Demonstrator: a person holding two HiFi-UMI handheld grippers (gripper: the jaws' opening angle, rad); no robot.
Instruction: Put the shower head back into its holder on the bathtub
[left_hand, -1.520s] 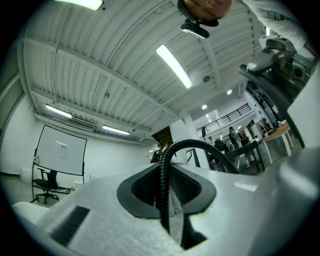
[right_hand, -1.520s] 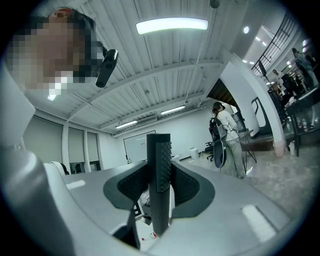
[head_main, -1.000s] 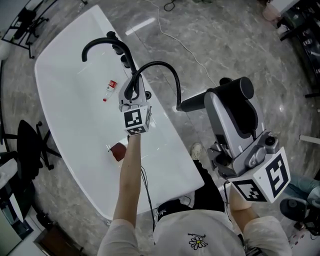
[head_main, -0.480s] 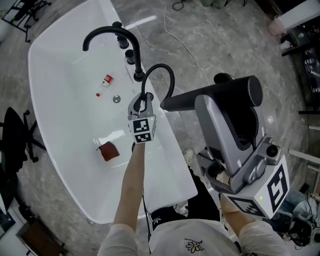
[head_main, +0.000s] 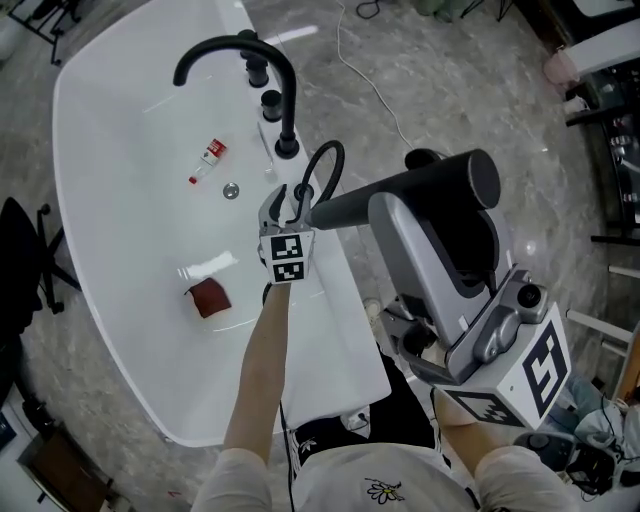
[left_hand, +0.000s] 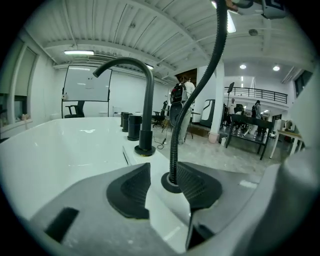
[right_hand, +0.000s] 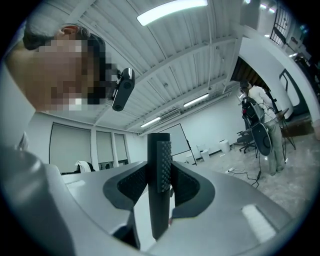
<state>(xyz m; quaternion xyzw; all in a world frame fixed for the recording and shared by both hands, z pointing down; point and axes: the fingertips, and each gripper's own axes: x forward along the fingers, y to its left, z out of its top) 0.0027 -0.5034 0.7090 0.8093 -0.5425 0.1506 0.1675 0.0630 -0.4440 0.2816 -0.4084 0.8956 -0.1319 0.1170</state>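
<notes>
We are spreading the fingers (left_hand: 131, 192) of the left gripper (left_hand: 162, 186). They have just been opening, and the black hose (left_hand: 194, 95) is standing between them, close to the pad at three o'clock, with neither pad pressing on it. The hose is rising out of a black collar (left_hand: 166, 187) on the rim of the white bathtub (head_main: 120, 140).

We are pinching the shower head (right_hand: 159, 165) in the fingers (right_hand: 189, 186) of the right gripper (right_hand: 159, 186), with both pads pressed against its black, stick-shaped body.

In the head view the shower head is lying roughly level in the air beside the tub rim. Its thin end is reaching to just beside the left gripper, at that gripper's three o'clock. From there the hose is looping up toward twelve o'clock and back down.

At the left gripper's twelve o'clock the black faucet (head_main: 245, 50) is arching over the tub, with two black knobs (head_main: 270, 103) beside its foot. Inside the tub, a small bottle (head_main: 207, 160) is lying at ten o'clock of the left gripper, the drain (head_main: 231, 190) at nine o'clock and a red-brown object (head_main: 208, 298) at seven o'clock. A white cable (head_main: 375, 90) is trailing over the grey marble floor (head_main: 450, 90) at two o'clock.
</notes>
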